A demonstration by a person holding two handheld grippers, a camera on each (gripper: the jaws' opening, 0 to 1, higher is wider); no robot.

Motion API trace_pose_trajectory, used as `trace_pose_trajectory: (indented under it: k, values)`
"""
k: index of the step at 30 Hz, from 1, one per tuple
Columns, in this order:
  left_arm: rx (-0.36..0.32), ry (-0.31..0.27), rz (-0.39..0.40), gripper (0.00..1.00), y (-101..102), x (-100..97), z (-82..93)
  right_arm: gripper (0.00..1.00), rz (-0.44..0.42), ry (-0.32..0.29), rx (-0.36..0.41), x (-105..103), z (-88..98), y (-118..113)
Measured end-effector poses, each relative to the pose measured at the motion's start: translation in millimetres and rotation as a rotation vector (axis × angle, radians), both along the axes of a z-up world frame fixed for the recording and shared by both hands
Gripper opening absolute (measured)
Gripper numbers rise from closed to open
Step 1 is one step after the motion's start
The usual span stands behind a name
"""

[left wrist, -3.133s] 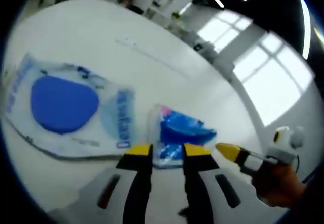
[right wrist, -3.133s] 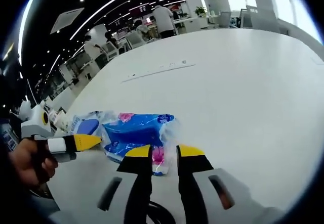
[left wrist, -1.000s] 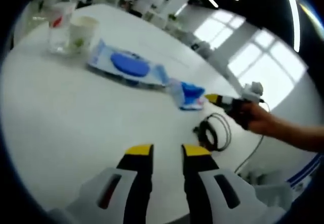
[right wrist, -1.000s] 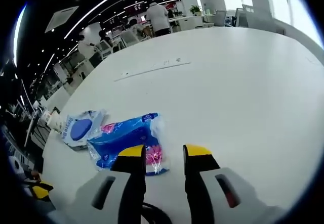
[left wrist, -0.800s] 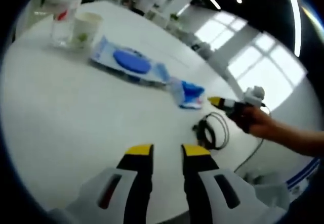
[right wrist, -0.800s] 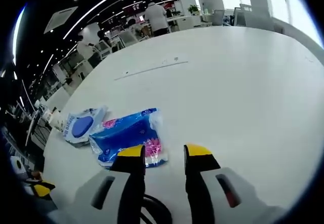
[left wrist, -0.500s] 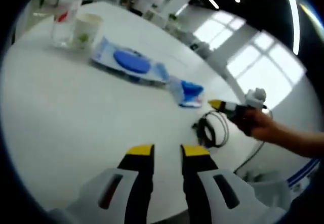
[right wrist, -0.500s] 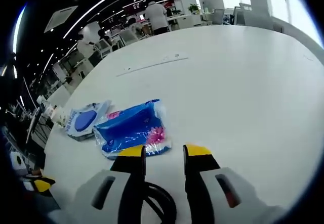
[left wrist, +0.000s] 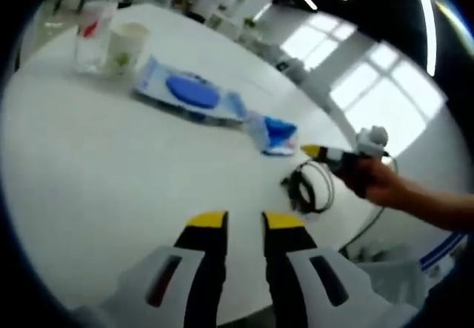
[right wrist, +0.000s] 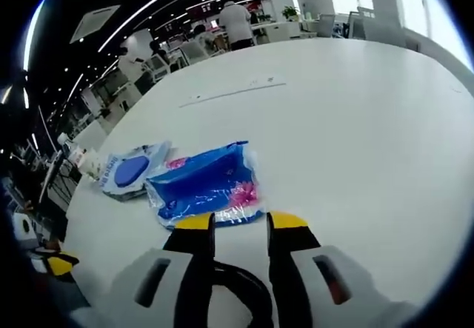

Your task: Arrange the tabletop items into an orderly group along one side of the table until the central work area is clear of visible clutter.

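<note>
On the white table (left wrist: 89, 165) a blue tissue pack (left wrist: 275, 135) lies beside a flat white pouch with a blue oval (left wrist: 189, 91). Further left stand a glass (left wrist: 92, 35) and a paper cup (left wrist: 127, 47). A black cable coil (left wrist: 307, 187) lies near the table's edge. My left gripper (left wrist: 244, 221) hovers open over bare table, far back from these things. My right gripper (right wrist: 241, 222) is open just short of the tissue pack (right wrist: 207, 183), with the cable coil (right wrist: 241, 287) under its jaws. The pouch (right wrist: 132, 169) lies beyond to the left. Nothing is held.
In the left gripper view the right gripper (left wrist: 326, 152) comes in from the right, held by a hand (left wrist: 378, 183). A wide stretch of table (right wrist: 355, 121) spreads to the right. People (right wrist: 235, 21) and desks stand far behind.
Since 3.1 s ago the left gripper has pulled far back from the tissue pack. The right gripper has drawn back slightly, so the cable coil now shows under its jaws.
</note>
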State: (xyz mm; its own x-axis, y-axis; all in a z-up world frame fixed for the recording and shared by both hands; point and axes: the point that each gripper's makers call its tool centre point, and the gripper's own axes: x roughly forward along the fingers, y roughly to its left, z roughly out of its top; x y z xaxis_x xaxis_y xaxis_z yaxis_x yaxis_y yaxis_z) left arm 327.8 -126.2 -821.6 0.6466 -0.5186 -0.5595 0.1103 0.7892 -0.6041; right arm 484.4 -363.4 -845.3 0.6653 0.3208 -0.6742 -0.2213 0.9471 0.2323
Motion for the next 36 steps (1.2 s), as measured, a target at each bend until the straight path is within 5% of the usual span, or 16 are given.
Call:
trace_pose_trajectory:
  k: [14, 26, 36]
  values:
    - [-0.008, -0.005, -0.027, 0.15, -12, 8.7, 1.9, 0.31, -0.009, -0.036, -0.022, 25, -1.8, -23]
    - [0.014, -0.002, -0.035, 0.19, -9, 11.0, -1.3, 0.29, 0.067, -0.041, 0.005, 54, -4.7, 0]
    - [0.038, -0.009, -0.025, 0.23, 3, 8.9, 1.4, 0.13, 0.117, -0.005, -0.051, 63, -23.7, 13]
